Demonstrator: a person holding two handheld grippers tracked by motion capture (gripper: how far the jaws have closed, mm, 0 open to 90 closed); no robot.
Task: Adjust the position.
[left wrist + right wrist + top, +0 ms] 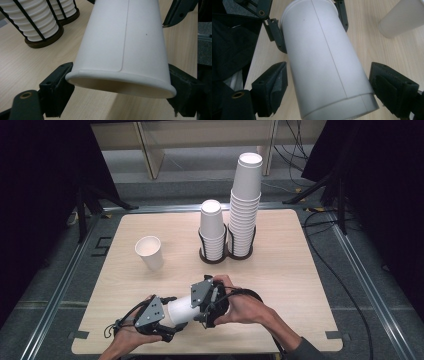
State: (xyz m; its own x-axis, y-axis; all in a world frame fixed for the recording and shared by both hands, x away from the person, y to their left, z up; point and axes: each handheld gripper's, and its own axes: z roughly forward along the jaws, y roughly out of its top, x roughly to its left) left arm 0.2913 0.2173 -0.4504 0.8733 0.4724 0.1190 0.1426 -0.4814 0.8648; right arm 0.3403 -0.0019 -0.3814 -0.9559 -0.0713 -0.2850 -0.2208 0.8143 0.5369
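Holding a white paper cup on its side, just above the near edge of the table, between two grippers. Clenching the left gripper on the cup's rim end, both pads pressing on the flared lip as seen in the left gripper view. Bracketing the base end with the right gripper, jaws standing on either side of the cup wall in the right gripper view; not showing clearly enough whether those pads are pressing or merely lying beside the paper, so leaving that undecided.

Judging the step as a handover or a pull from one gripper to the other, about midway. Calling next for a firm but gentle closing on the base end, thin paper being quick to buckle, and only then for a loosening at the rim, keeping the cup level meanwhile.

Working over a pale wood-grain tabletop with rounded corners. Standing upright on it, left of centre and well apart from the held cup, a loose cup. Sitting farther off, near the middle, a short stack and just to its right a tall stack, each in a dark wire holder. Lying beyond, a grey floor with trailing cables, light wooden furniture at the far side, and dark drapes closing in left and right.
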